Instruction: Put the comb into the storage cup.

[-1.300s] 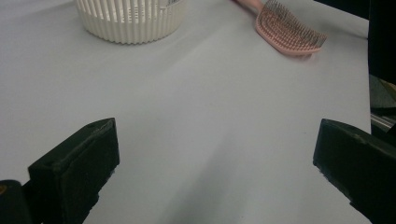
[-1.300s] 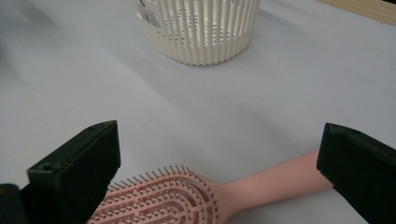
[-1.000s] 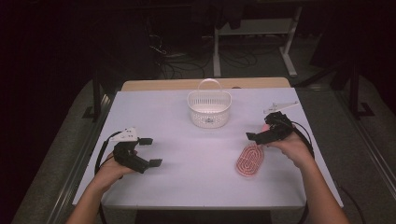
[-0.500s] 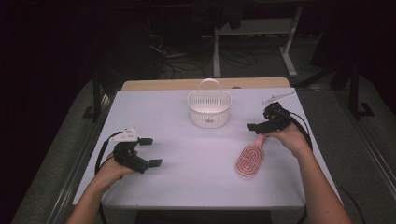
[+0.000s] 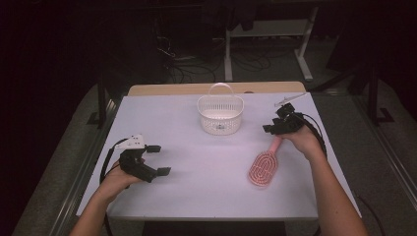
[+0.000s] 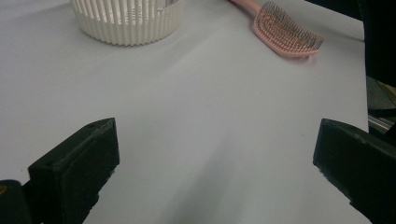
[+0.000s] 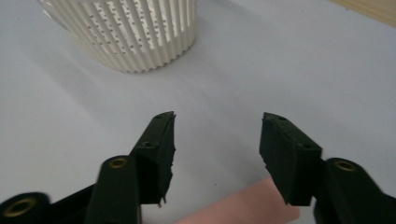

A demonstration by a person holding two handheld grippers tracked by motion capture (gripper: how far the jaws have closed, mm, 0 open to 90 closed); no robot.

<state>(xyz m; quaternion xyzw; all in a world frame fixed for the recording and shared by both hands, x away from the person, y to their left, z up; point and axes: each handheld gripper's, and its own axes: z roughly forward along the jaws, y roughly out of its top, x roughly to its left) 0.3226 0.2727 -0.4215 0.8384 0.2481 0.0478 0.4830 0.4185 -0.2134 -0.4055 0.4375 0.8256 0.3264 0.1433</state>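
A pink hairbrush (image 5: pixel 263 167) lies bristles up on the white table (image 5: pixel 196 196), right of centre, its handle pointing away from me. My right gripper (image 5: pixel 271 129) hovers open over the far end of that handle, and the pink handle end (image 7: pixel 243 207) shows just below its spread jaws (image 7: pixel 217 126). A white slatted basket (image 5: pixel 220 114) with a handle stands at the back centre, ahead of the right gripper as the basket (image 7: pixel 130 32). My left gripper (image 5: pixel 158 159) rests at the front left, wide open and holding nothing (image 6: pixel 217 135). It faces the basket (image 6: pixel 126 21) and the brush (image 6: pixel 285 30).
A thin white object (image 5: pixel 290 100) lies at the table's back right corner. A wooden strip (image 5: pixel 172 89) runs along the far edge. Beyond the table are dark floor, cables and a desk frame (image 5: pixel 265 34).
My right hand and gripper have moved away from me, from over the brush to the far end of its handle. The brush has stayed on the table. The left gripper has not moved.
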